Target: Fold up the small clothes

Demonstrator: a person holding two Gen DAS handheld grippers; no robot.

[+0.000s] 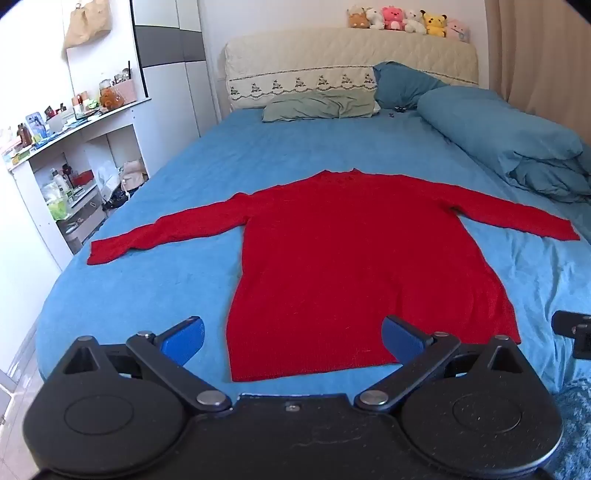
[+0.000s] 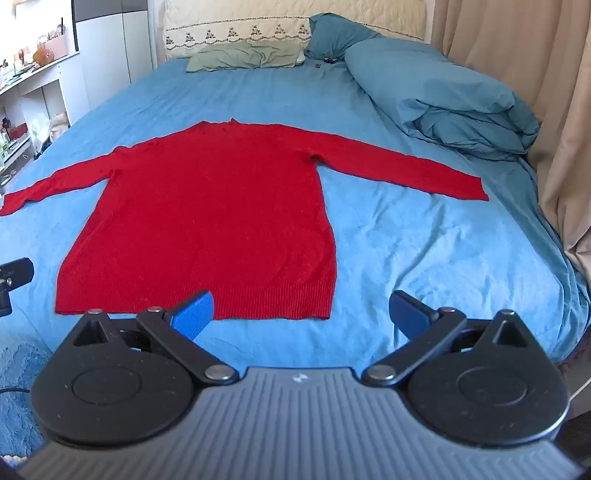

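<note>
A red long-sleeved sweater [image 1: 343, 254] lies flat on the blue bed sheet [image 1: 155, 295], hem towards me, both sleeves spread out sideways. It also shows in the right wrist view [image 2: 214, 214]. My left gripper [image 1: 293, 339] is open and empty, held just above the hem near its left corner. My right gripper [image 2: 301, 314] is open and empty, held in front of the hem's right corner. Neither gripper touches the sweater.
A folded blue duvet [image 2: 443, 96] lies along the bed's right side, with a green pillow [image 2: 247, 55] and a blue pillow [image 2: 336, 33] at the headboard. White shelves [image 1: 66, 166] stand left of the bed. A beige curtain [image 2: 554, 110] hangs on the right.
</note>
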